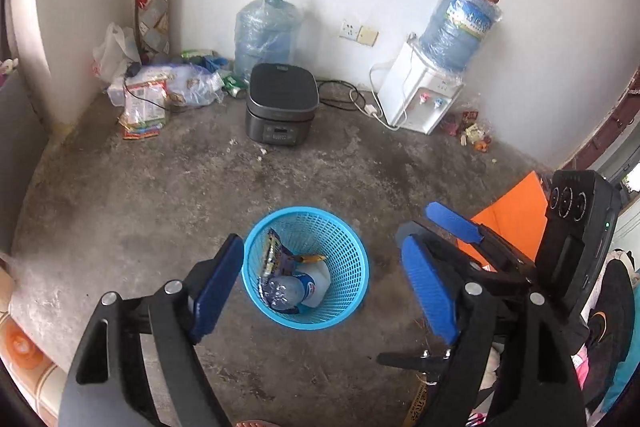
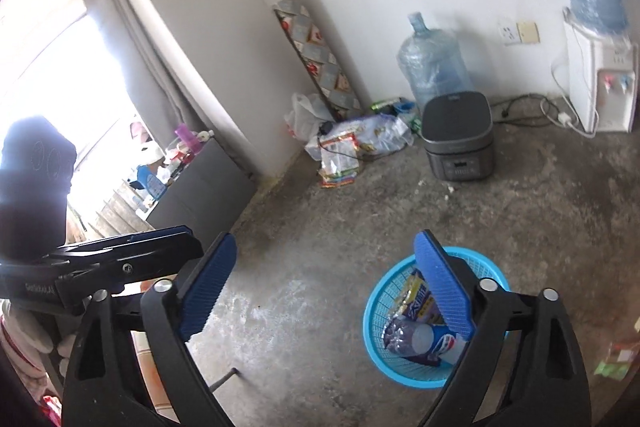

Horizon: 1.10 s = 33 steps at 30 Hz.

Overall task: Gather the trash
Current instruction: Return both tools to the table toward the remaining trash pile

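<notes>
A blue mesh basket (image 1: 352, 255) stands on the concrete floor and holds a crushed plastic bottle (image 1: 286, 293) and a snack wrapper (image 1: 276, 255). My left gripper (image 1: 324, 283) is open and empty, its jaws on either side of the basket from above. The basket also shows in the right wrist view (image 2: 380, 311) with the bottle (image 2: 416, 341) inside. My right gripper (image 2: 326, 291) is open and empty, to the left of the basket over bare floor; it also shows at the right of the left wrist view (image 1: 440, 239).
Snack packets and plastic bags (image 1: 160, 95) lie in the far left corner. A dark rice cooker (image 1: 282, 105), an empty water jug (image 1: 266, 31) and a white water dispenser (image 1: 420, 93) stand along the wall. Small wrappers (image 1: 470, 131) lie right of the dispenser. An orange sheet (image 1: 514, 215) lies at right.
</notes>
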Tool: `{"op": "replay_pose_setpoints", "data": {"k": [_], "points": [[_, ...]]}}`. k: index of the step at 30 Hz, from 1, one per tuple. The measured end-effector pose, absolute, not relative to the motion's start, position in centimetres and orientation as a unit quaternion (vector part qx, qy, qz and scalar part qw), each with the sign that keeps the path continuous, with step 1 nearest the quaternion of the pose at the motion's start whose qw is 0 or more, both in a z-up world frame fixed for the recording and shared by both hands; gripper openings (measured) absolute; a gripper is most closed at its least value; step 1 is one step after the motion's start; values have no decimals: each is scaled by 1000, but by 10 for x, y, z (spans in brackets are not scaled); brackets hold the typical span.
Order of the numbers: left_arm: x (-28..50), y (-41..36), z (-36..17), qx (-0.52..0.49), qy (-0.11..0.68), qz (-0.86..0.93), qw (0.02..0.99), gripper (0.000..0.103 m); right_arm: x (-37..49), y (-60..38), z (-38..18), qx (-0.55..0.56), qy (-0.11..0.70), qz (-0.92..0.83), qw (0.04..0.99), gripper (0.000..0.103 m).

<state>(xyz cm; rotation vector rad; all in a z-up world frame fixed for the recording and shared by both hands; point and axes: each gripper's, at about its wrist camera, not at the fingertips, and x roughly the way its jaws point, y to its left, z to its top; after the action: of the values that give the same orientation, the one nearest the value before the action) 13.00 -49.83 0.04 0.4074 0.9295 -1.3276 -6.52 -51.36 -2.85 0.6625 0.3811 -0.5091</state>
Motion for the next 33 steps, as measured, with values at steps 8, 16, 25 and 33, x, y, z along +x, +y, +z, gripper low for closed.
{"op": "replay_pose_setpoints", "data": {"k": [8, 16, 25, 33], "points": [[153, -377, 83, 135, 356, -517, 767, 97, -61, -477, 36, 328, 160, -195, 910, 95], [163, -242, 116, 63, 362, -433, 823, 97, -43, -427, 73, 336, 157, -125, 920, 95], [147, -52, 108, -37, 348, -332, 876, 97, 12, -304, 83, 218, 212, -50, 951, 95], [119, 106, 77, -96, 319, -219, 917, 97, 56, -208, 58, 119, 247, 12, 962, 95]]}}
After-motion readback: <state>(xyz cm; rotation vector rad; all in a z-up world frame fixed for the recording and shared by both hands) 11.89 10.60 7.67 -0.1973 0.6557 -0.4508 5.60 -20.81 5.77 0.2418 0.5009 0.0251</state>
